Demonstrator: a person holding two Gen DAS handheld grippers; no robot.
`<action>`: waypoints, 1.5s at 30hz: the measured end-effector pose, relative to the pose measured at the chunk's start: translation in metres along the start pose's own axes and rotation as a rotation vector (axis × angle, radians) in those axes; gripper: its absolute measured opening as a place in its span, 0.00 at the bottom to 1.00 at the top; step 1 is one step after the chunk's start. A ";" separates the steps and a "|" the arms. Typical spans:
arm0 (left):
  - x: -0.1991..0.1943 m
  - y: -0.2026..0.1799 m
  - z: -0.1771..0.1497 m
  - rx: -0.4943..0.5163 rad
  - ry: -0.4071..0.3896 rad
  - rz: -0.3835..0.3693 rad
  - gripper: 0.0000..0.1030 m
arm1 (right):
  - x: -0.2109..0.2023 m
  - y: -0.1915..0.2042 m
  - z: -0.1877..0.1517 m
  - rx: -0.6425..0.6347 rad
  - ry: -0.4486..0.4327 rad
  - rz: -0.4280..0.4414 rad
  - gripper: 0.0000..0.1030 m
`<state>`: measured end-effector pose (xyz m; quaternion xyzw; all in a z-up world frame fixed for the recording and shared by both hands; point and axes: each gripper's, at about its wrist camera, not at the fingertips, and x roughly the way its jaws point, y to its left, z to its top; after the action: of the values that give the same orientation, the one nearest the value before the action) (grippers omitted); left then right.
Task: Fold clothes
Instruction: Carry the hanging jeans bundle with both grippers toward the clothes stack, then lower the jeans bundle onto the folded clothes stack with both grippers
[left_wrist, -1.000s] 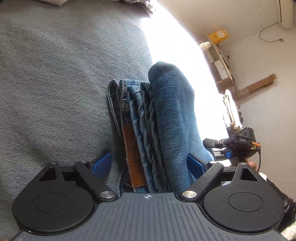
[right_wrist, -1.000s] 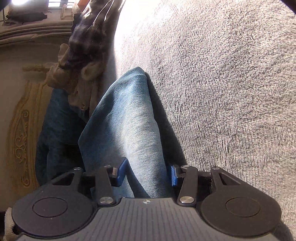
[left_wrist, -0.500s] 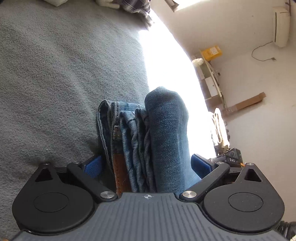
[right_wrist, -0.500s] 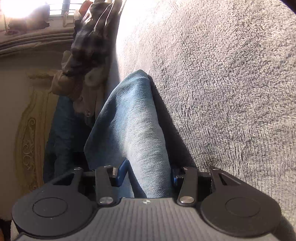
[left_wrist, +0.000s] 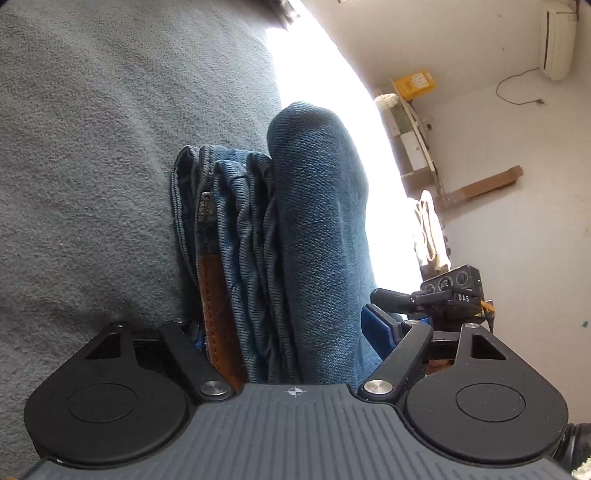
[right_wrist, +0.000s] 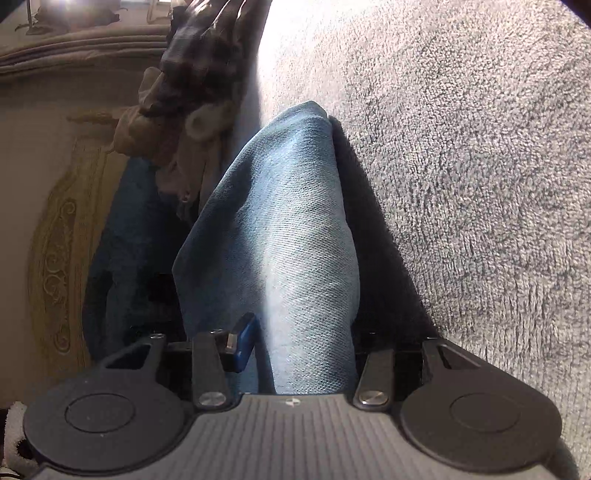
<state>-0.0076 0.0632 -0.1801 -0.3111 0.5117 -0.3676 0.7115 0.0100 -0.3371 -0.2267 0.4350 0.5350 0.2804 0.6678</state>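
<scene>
The left gripper (left_wrist: 284, 332) is straddling the folded jeans (left_wrist: 295, 236), its jaws having just been closing around the thick stack, though whether the pads are pressing I cannot tell. The right gripper (right_wrist: 301, 332) is clenching a fold of the jeans (right_wrist: 288, 236). The denim is lying on the grey blanket (left_wrist: 110, 147), other clothes (right_wrist: 199, 74) piled farther off.

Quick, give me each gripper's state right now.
Left gripper: its jaws have just been closing around the folded jeans; whether they press is unclear.
Right gripper: shut on the jeans.
</scene>
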 end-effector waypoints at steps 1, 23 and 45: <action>-0.001 0.000 -0.001 -0.003 -0.004 -0.003 0.73 | -0.001 0.003 -0.001 -0.011 -0.008 -0.010 0.43; -0.018 -0.019 -0.002 -0.005 -0.065 -0.101 0.62 | -0.035 0.075 -0.015 -0.228 -0.075 -0.169 0.29; 0.090 -0.109 0.087 0.162 0.059 -0.163 0.63 | -0.152 0.056 0.039 -0.243 -0.284 -0.278 0.27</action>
<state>0.0723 -0.0652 -0.1111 -0.2824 0.4740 -0.4732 0.6868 0.0111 -0.4494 -0.1039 0.3086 0.4529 0.1839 0.8160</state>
